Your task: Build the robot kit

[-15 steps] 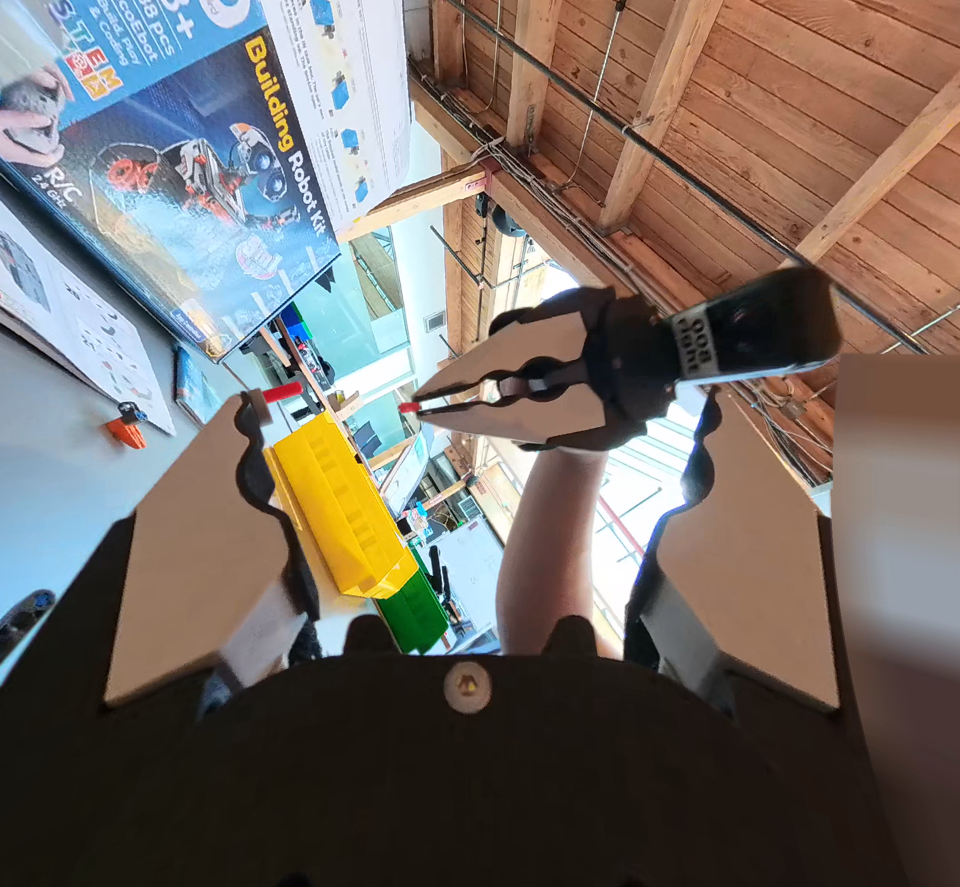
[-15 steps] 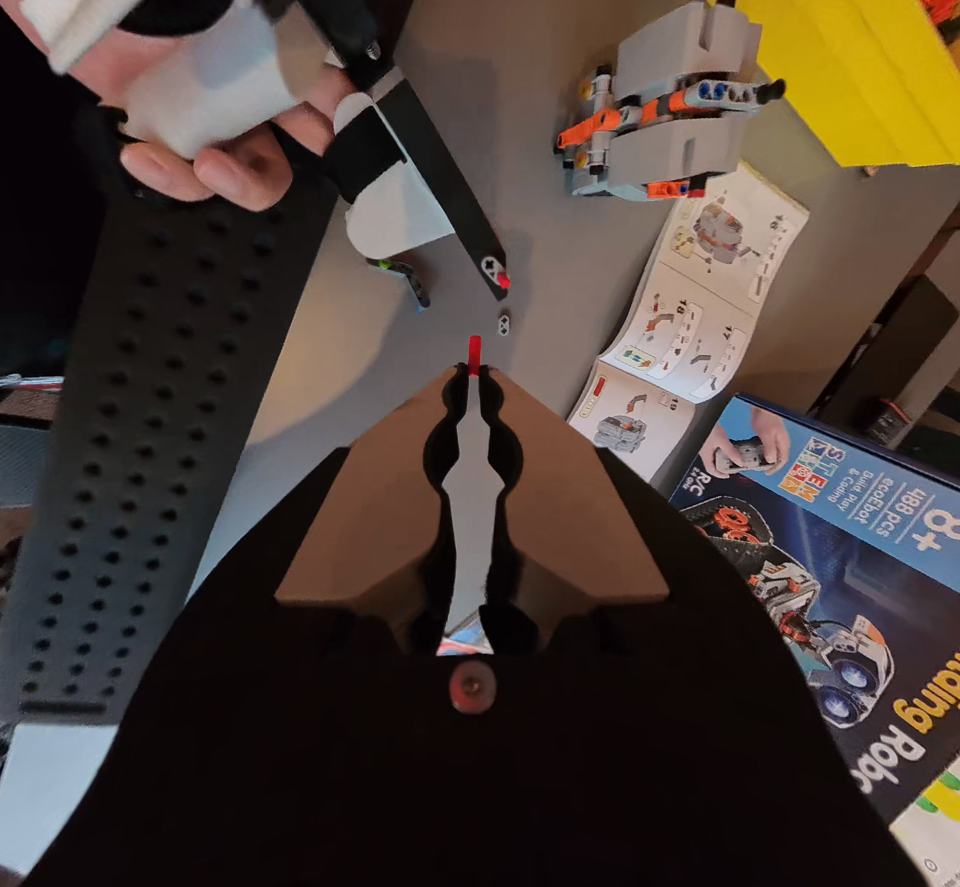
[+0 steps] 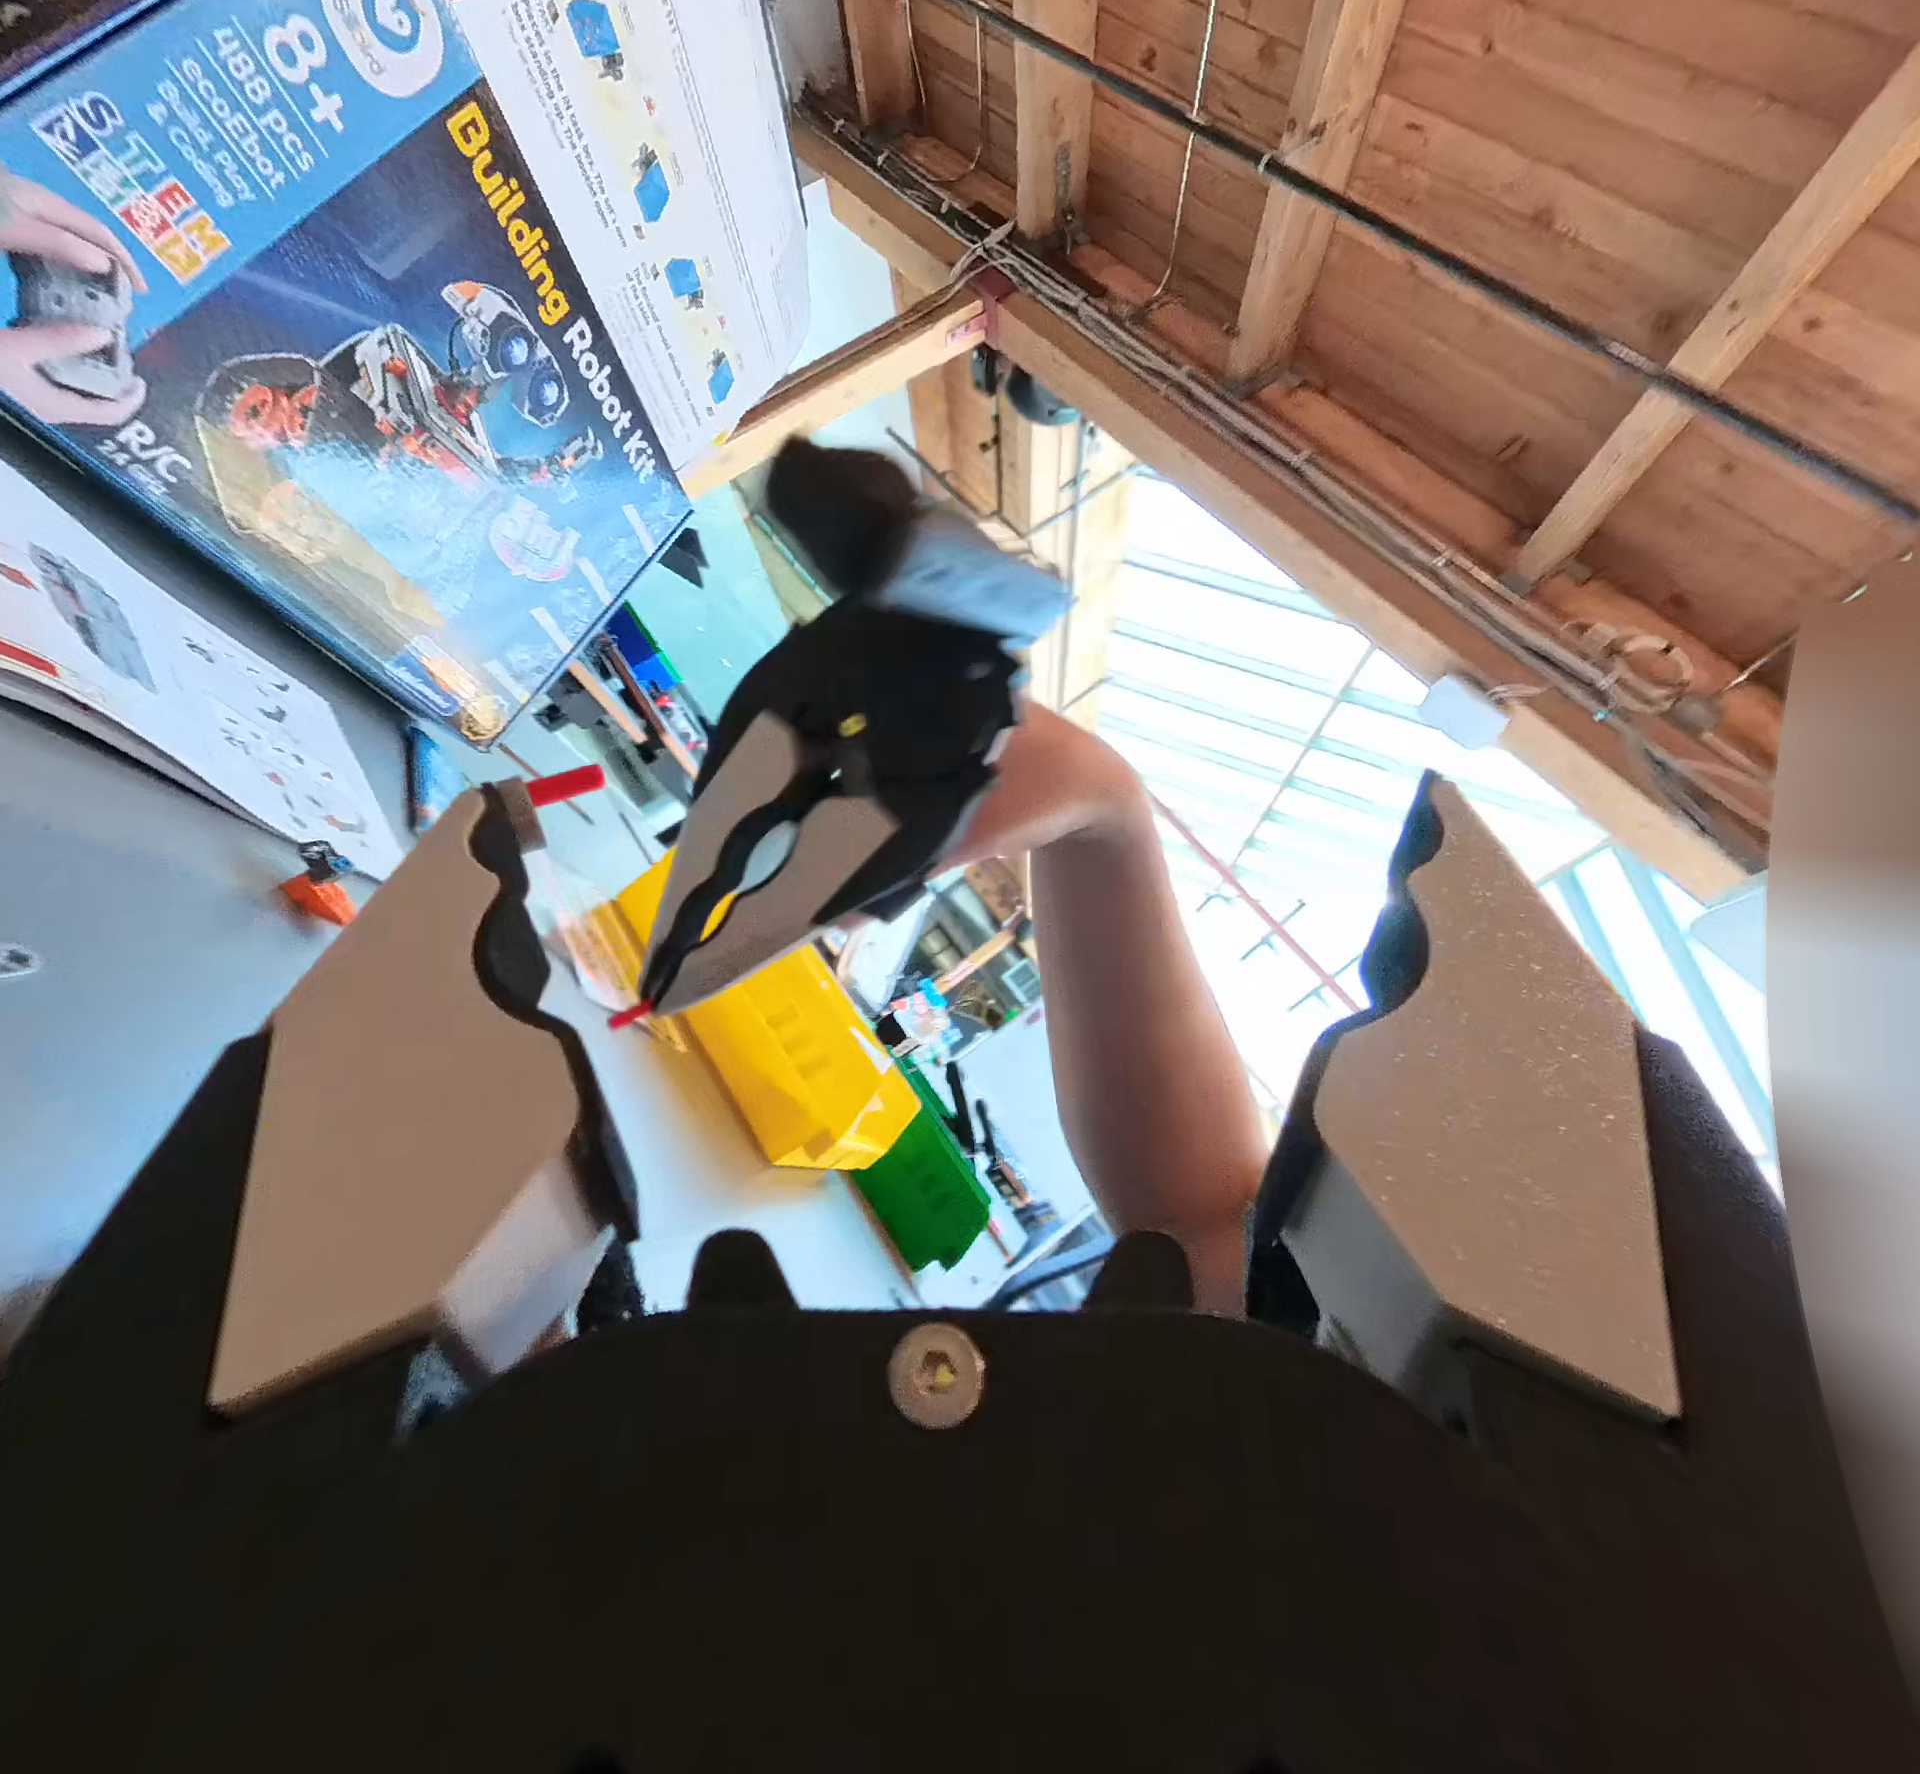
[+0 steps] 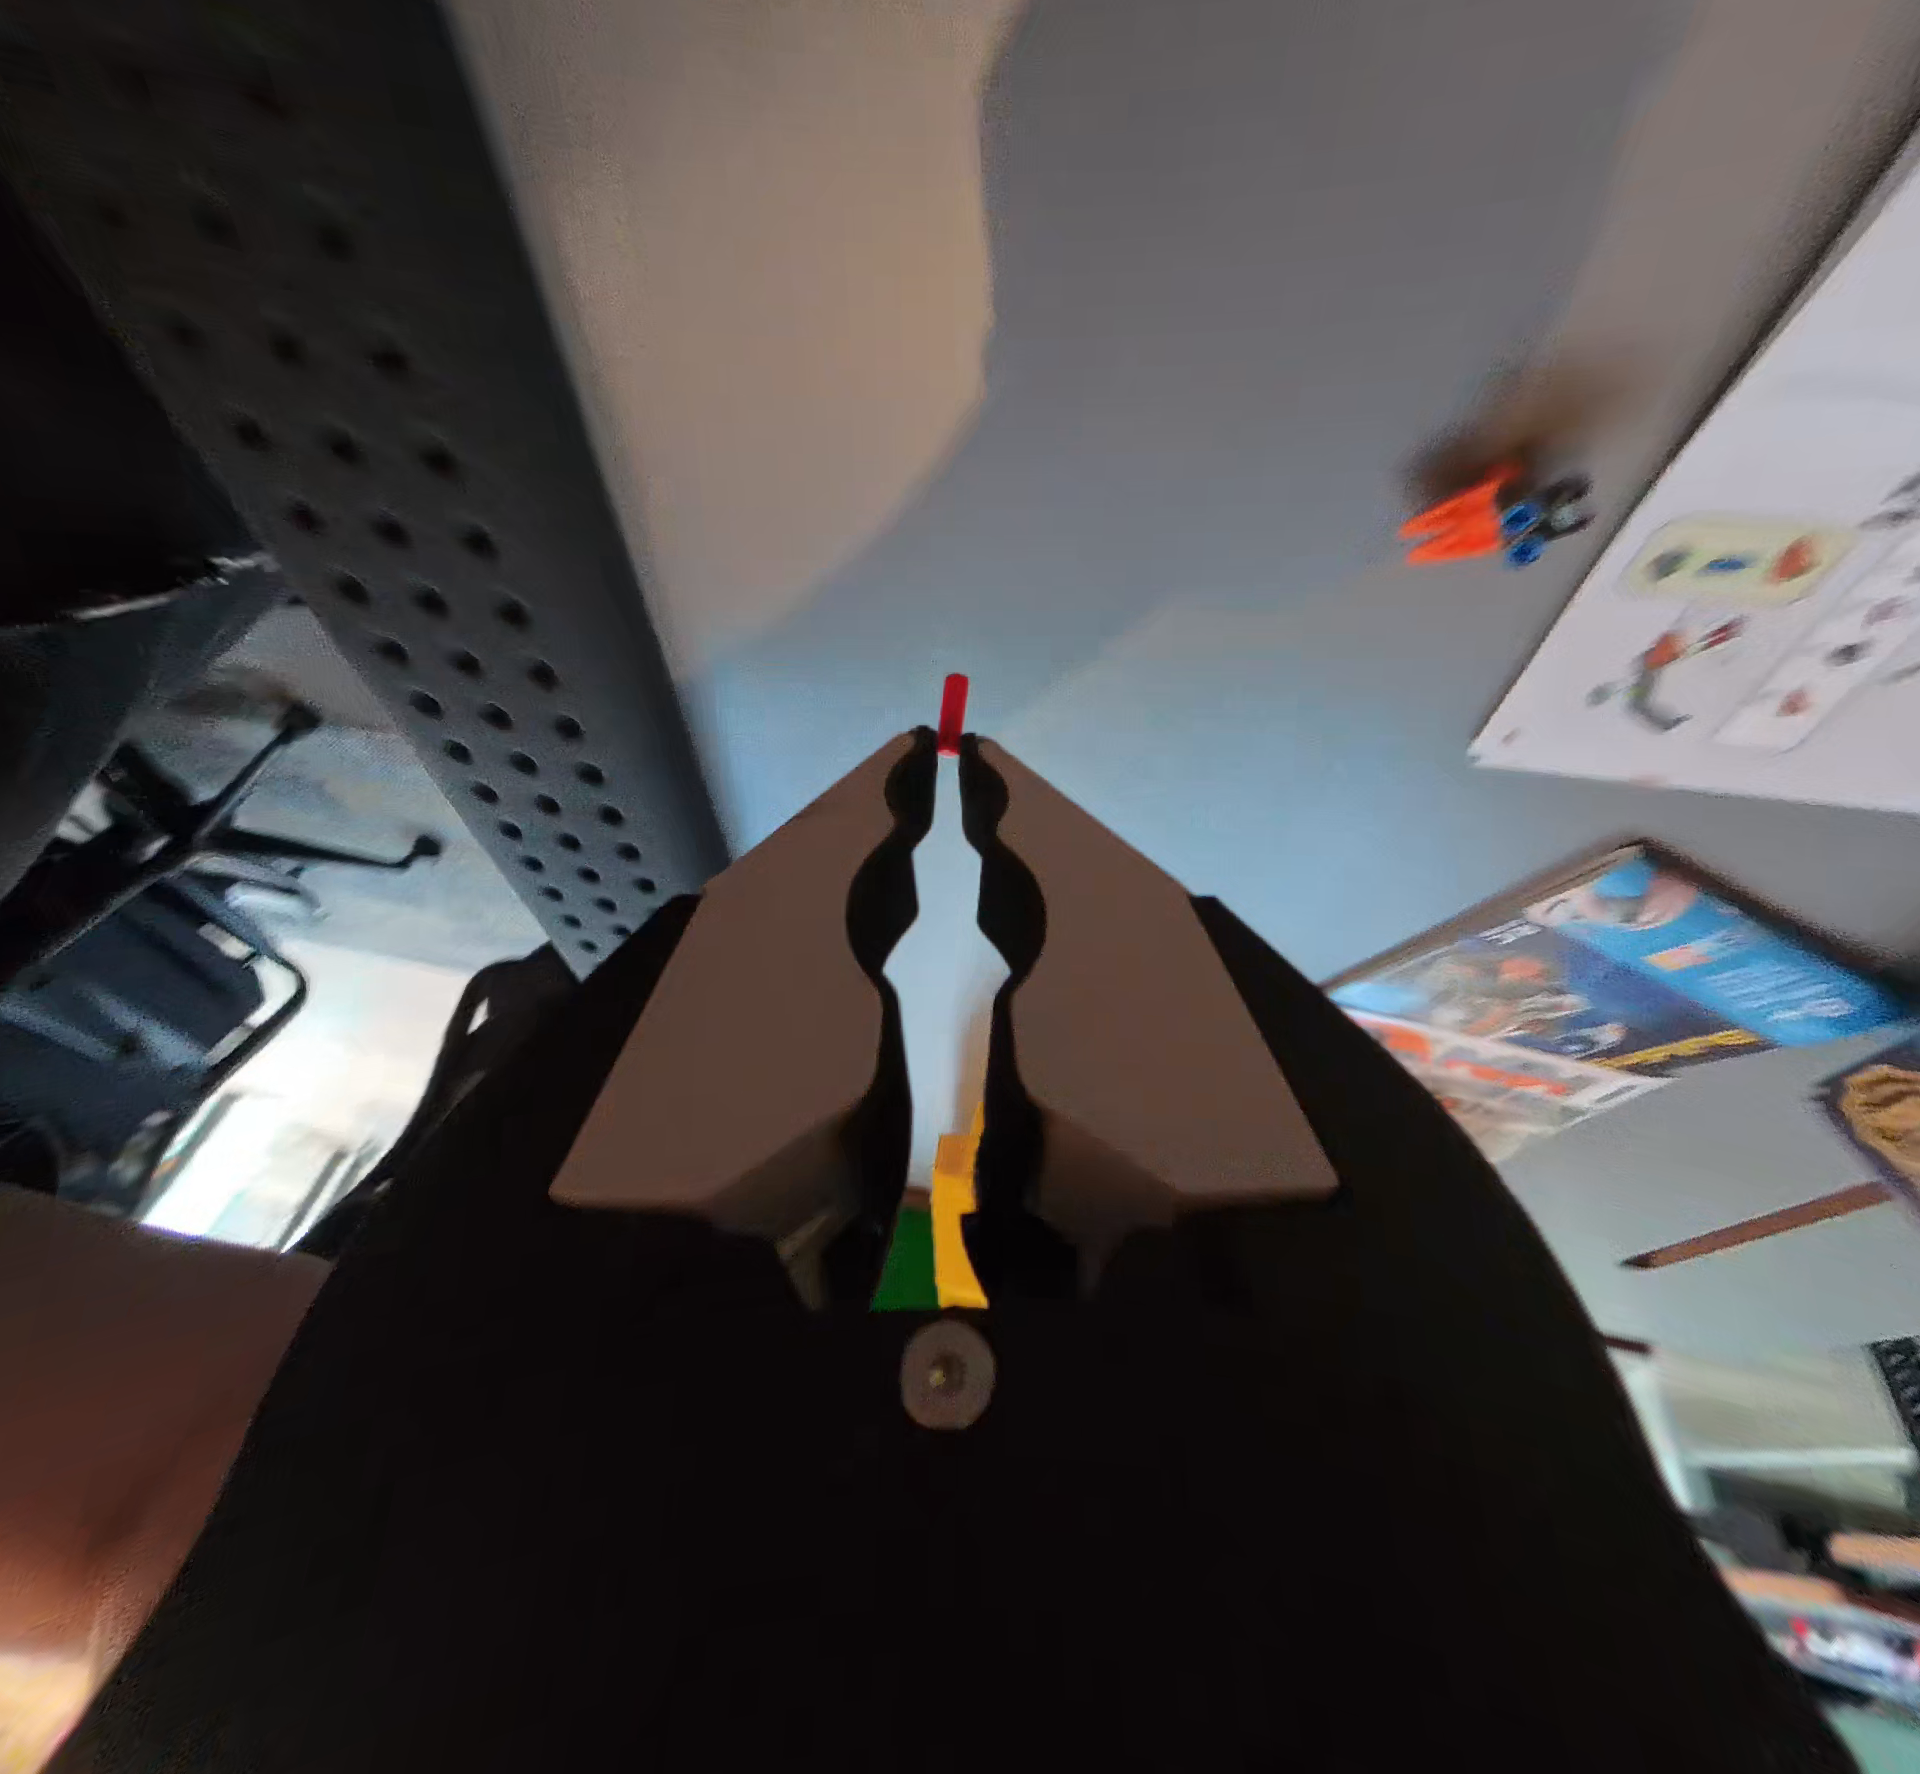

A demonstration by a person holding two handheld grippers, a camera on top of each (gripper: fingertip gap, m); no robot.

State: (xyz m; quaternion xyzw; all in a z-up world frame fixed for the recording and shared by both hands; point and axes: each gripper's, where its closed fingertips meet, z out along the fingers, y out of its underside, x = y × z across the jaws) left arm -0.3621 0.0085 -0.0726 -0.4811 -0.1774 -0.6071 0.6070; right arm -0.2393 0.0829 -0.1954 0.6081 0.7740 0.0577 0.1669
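Observation:
My right gripper [image 4: 940, 737] is shut on a small red pin [image 4: 952, 711] that sticks out past its tips, over the grey table [image 4: 831, 270]. It also shows in the left wrist view [image 3: 769, 872], pointing down at the table beside the yellow bin [image 3: 821, 1070], with the red pin [image 3: 629, 1016] at its tip. My left gripper [image 3: 961, 794] is open wide. A small grey piece with a red pin [image 3: 540, 794] sits at the tip of its left finger [image 3: 416, 1049]. A person's forearm [image 3: 1132, 997] lies between the fingers.
A blue kit box [image 3: 312, 270] and an open instruction booklet [image 3: 156, 685] lie on the table, also in the right wrist view [image 4: 1662, 986] [image 4: 1766, 602]. An orange and blue piece [image 4: 1475, 519] lies near the booklet. A green bin [image 3: 925, 1184] adjoins the yellow one. A black perforated panel [image 4: 364, 374] stands left.
My right gripper has swung down toward the table with the red pin, away from the left fingertip. Its view now shows bare table and booklet, not the grey model. My left gripper stays open.

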